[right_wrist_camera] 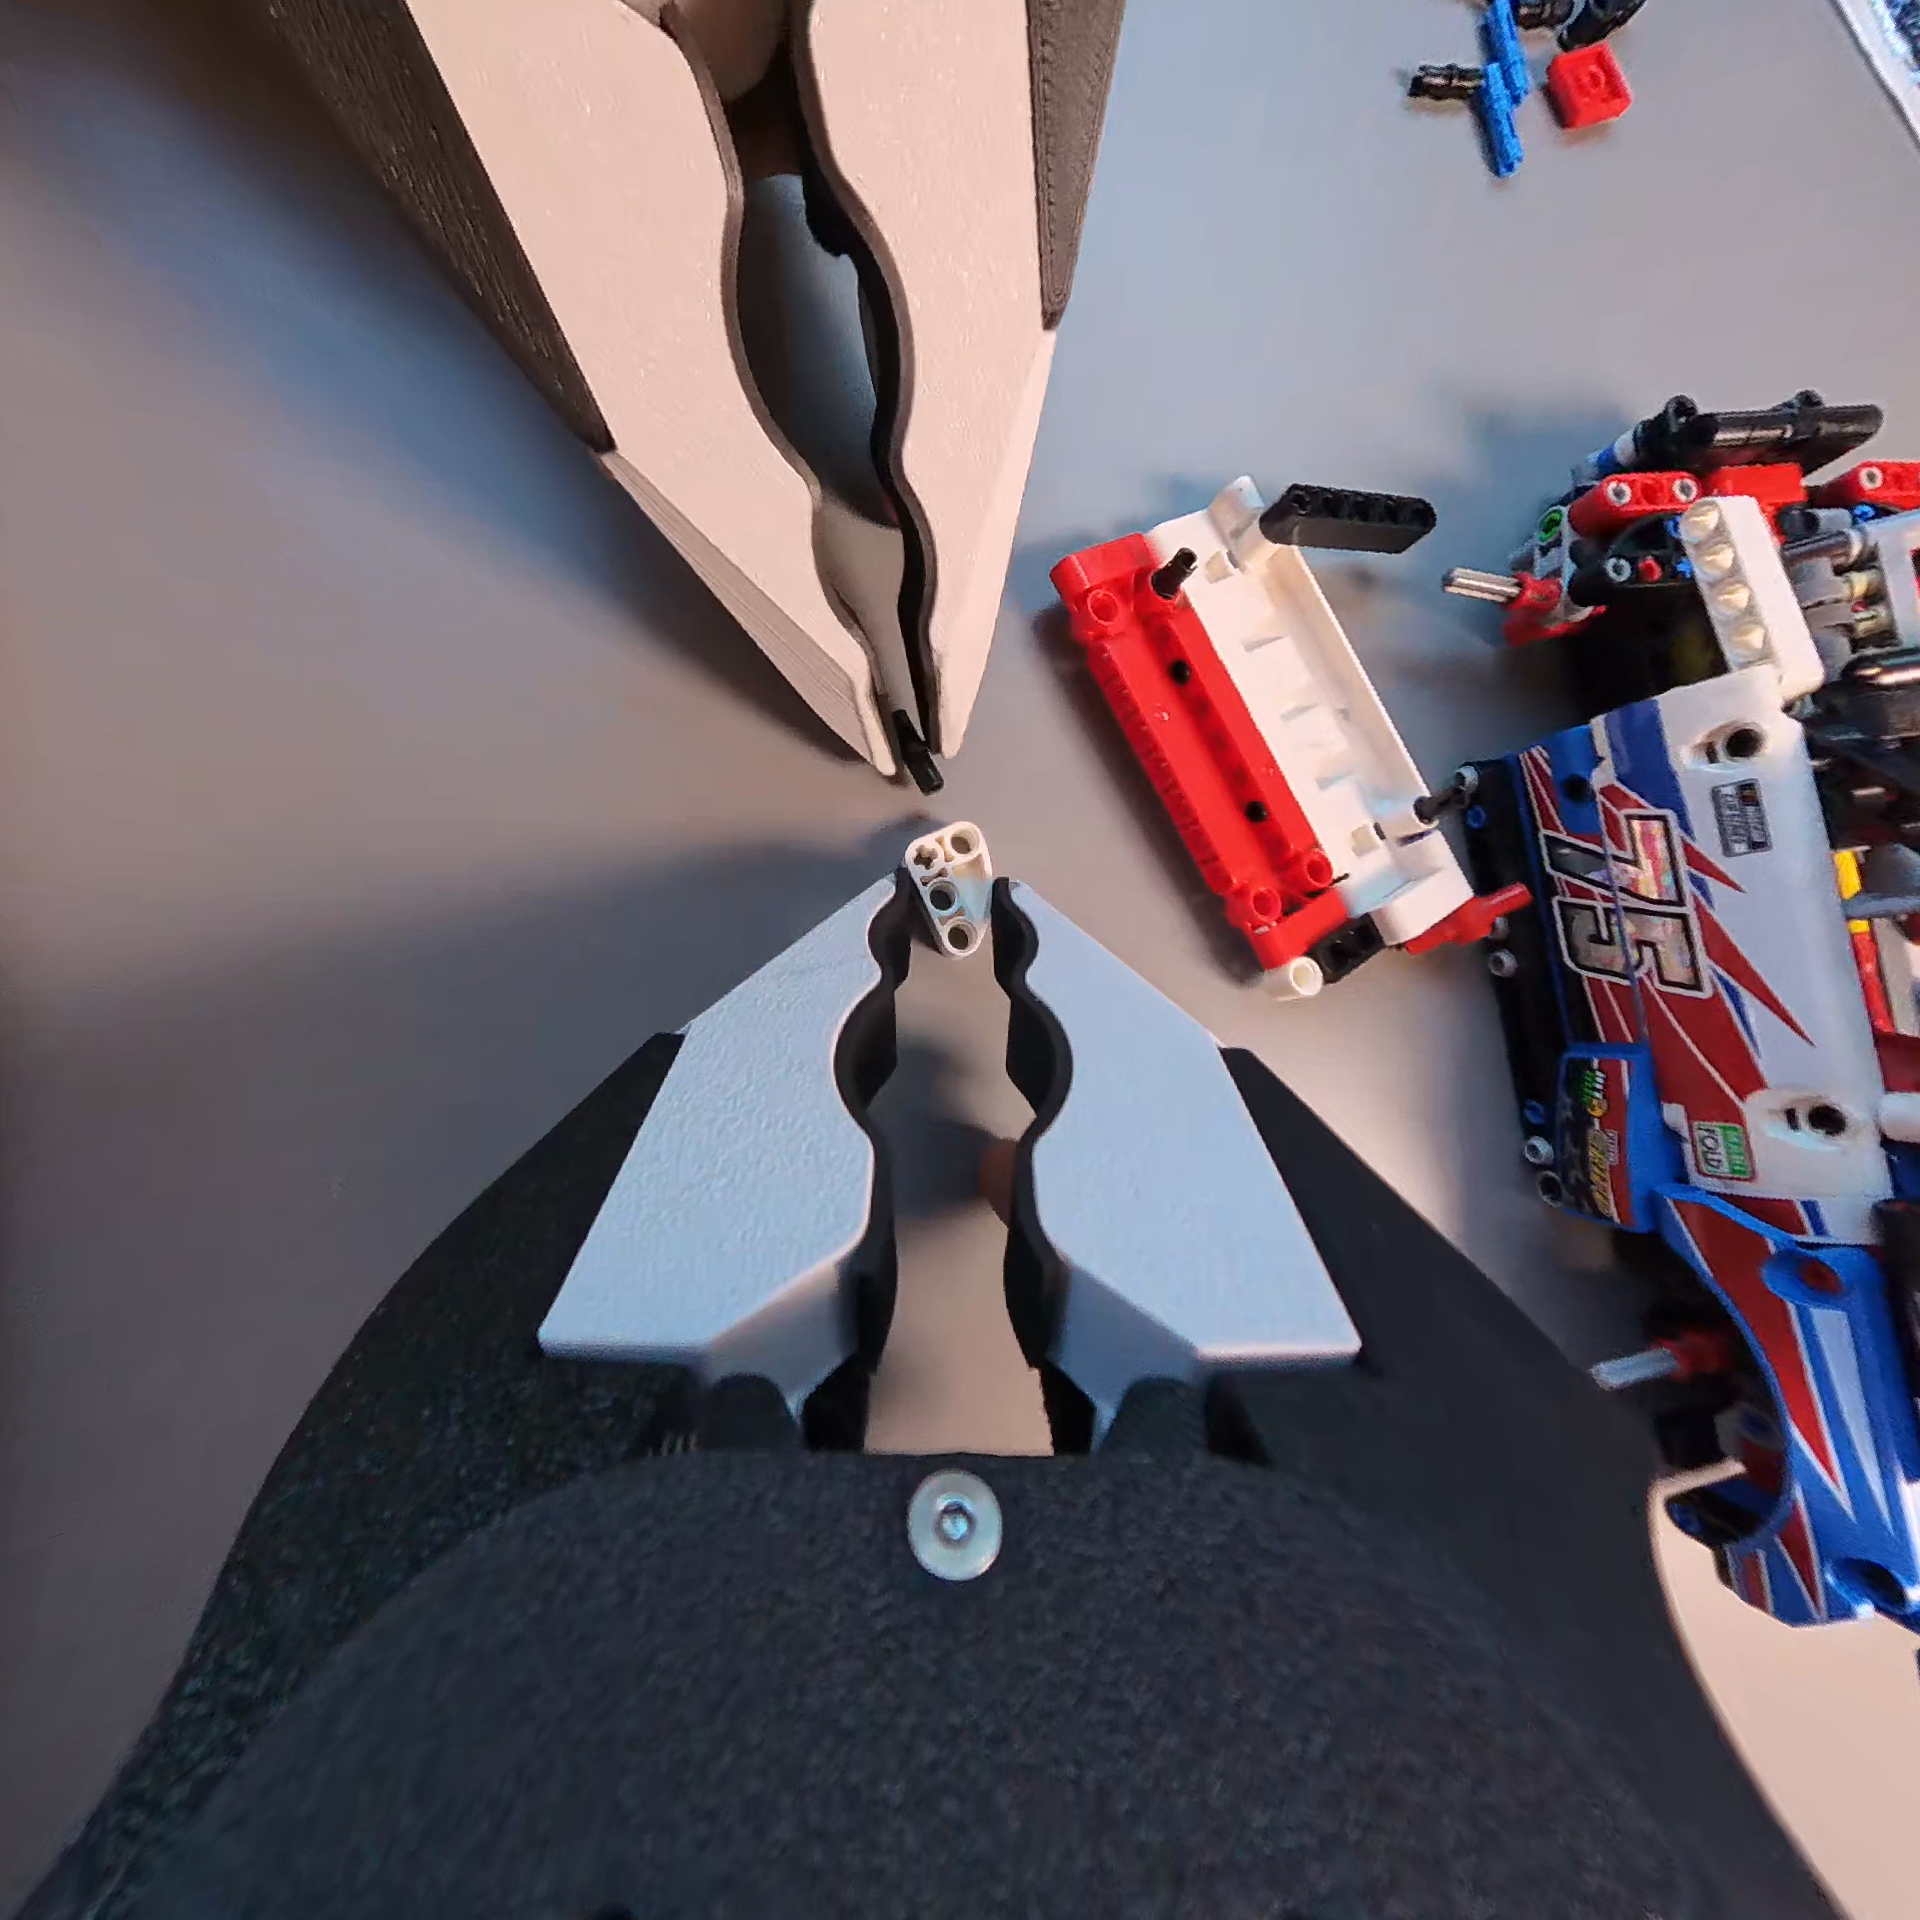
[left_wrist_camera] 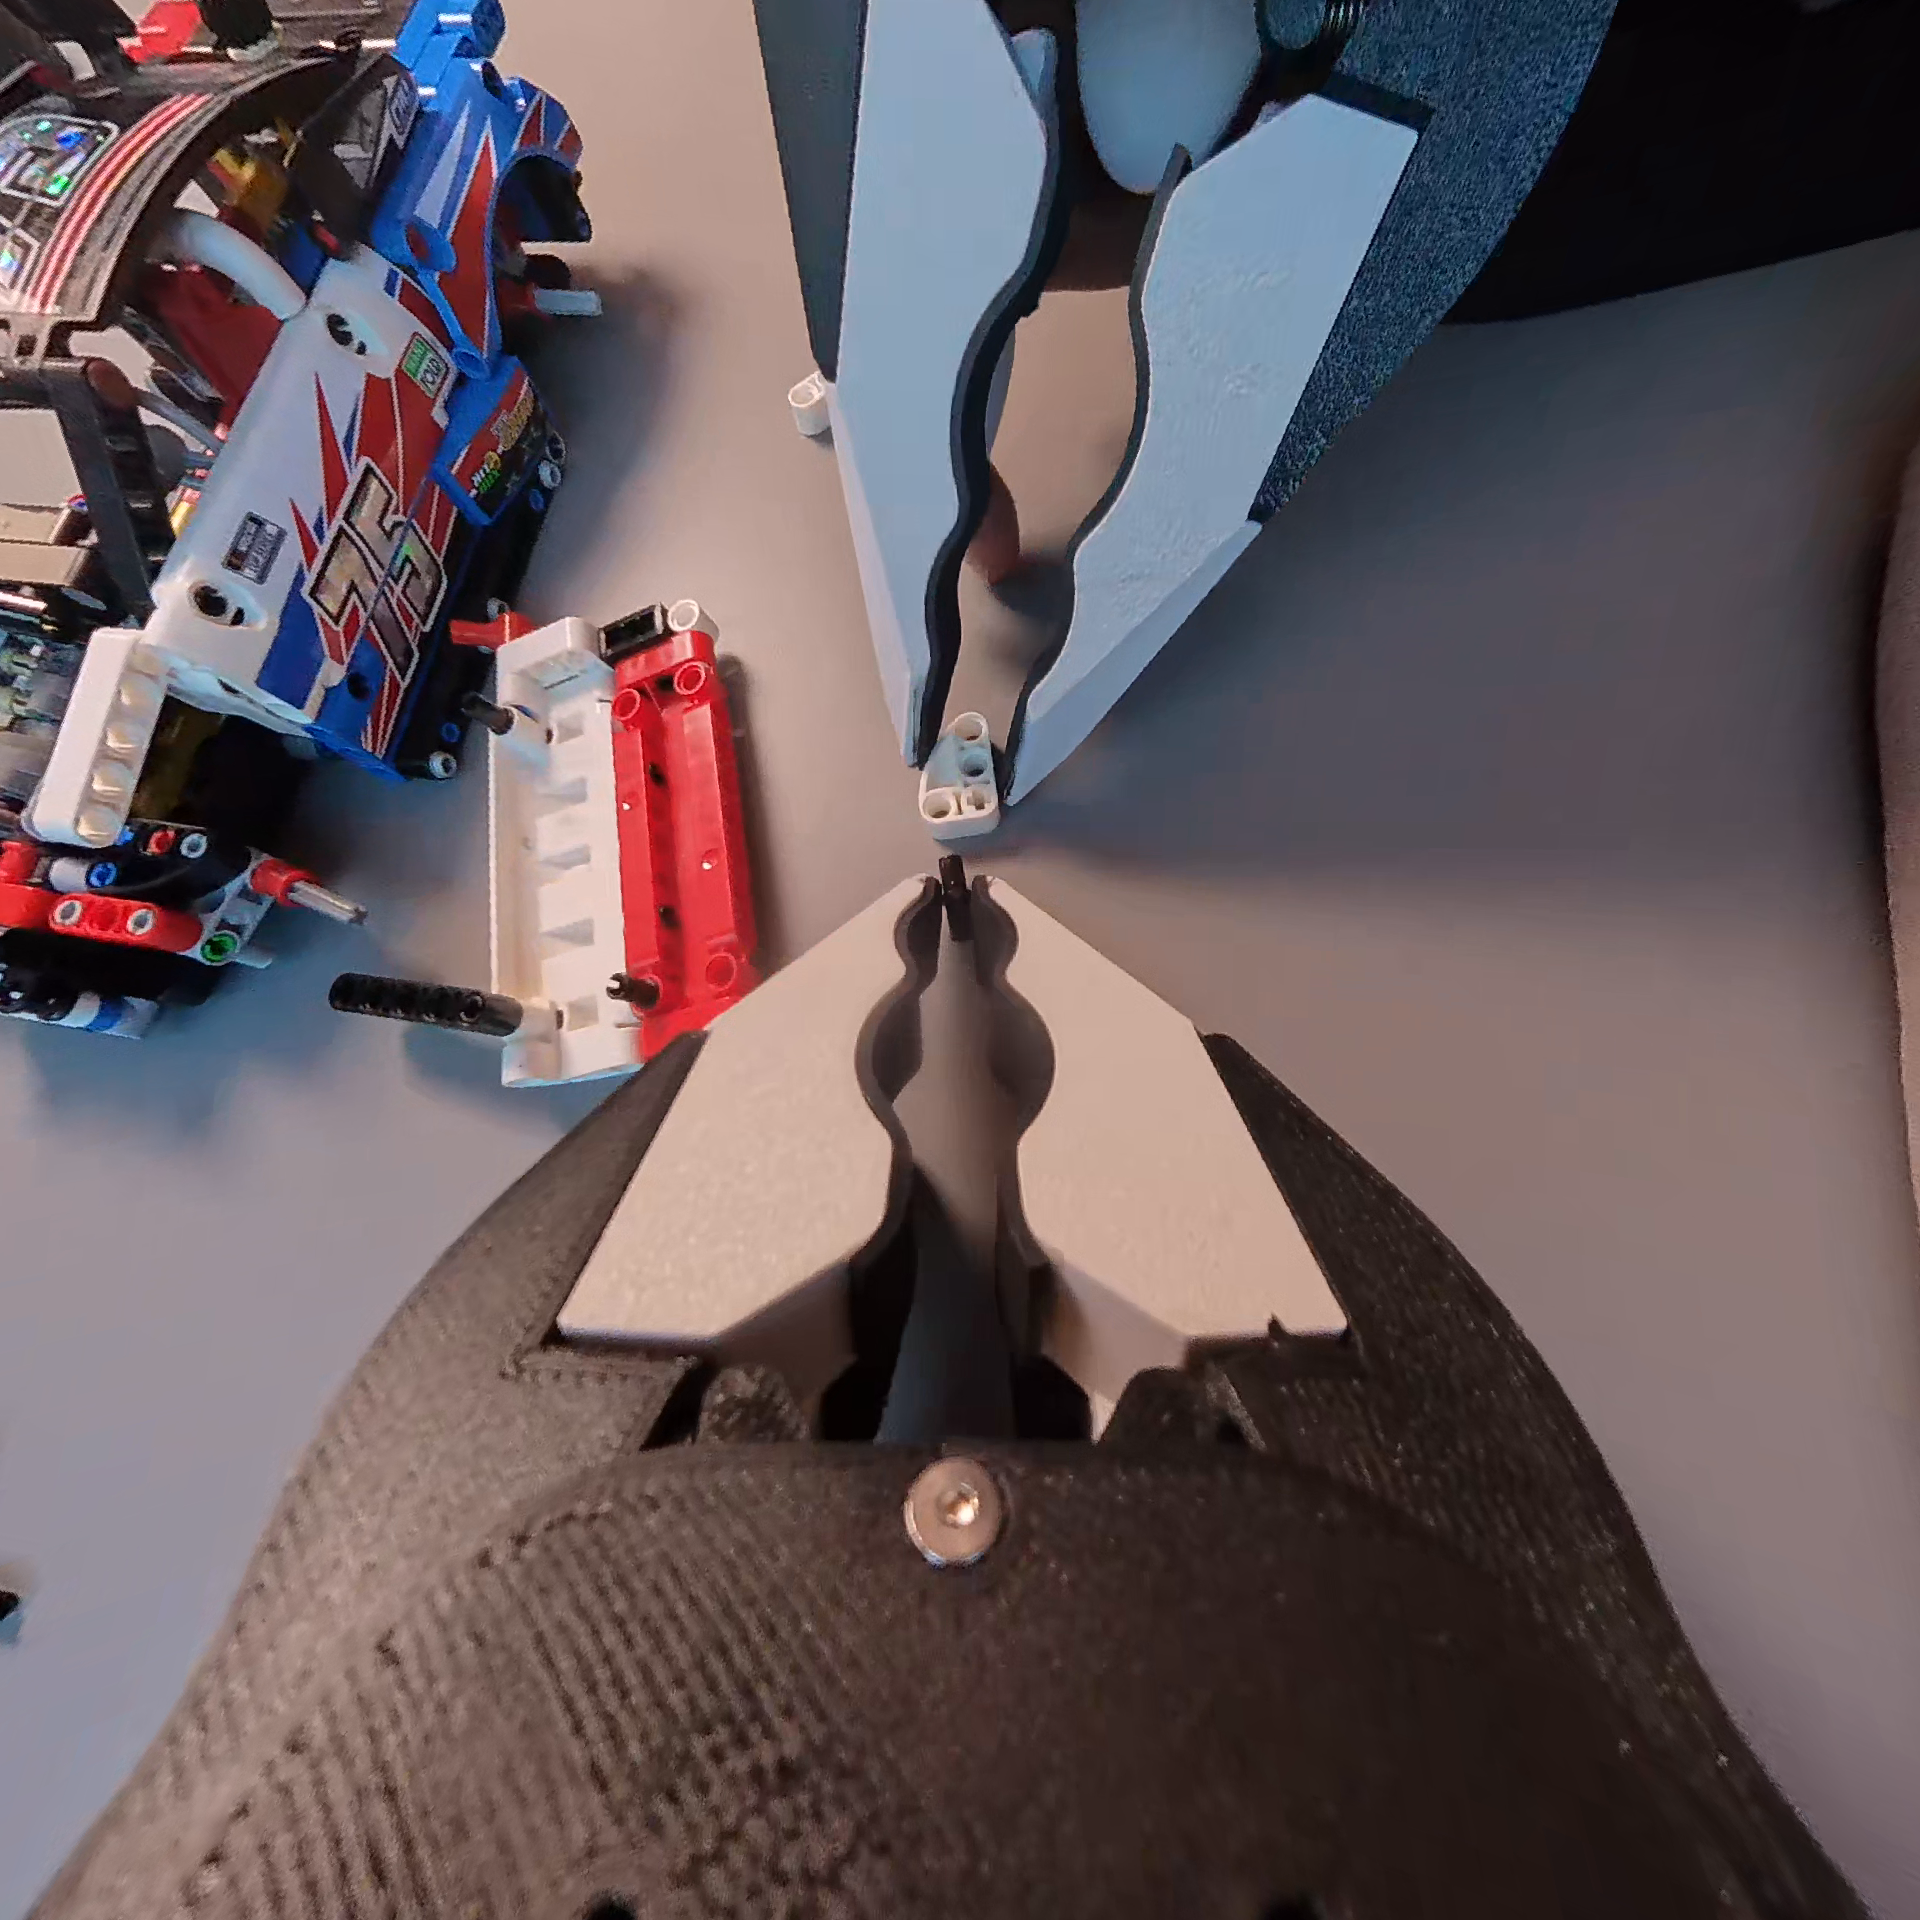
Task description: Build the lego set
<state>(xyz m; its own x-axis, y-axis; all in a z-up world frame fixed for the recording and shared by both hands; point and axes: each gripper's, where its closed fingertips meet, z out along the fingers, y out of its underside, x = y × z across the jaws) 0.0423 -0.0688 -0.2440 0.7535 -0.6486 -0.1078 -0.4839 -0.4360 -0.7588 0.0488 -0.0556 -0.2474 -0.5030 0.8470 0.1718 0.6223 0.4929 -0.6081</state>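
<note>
In the left wrist view the left gripper has its fingers pinched tight on a small black pin whose end pokes out past the tips; directly opposite, nearly touching that pin, the right gripper reaches in from above and clamps a small white connector piece with round holes and a cross hole; both pieces sit just above the grey table; to the left lies a red and white panel assembly with a black perforated beam sticking out of its near end; beyond it stands the partly built blue, white and red race car, and a loose white piece rests on the table beside the right gripper.

In the right wrist view the right gripper has its fingers closed on the white connector piece, which stands up between the tips; the left gripper faces it from the top, gripping the black pin, which points at the connector with a narrow gap left; the red and white panel assembly lies to the right, the race car beyond it near the table's curved edge; a red brick and a blue piece lie at the table's far corner.
</note>
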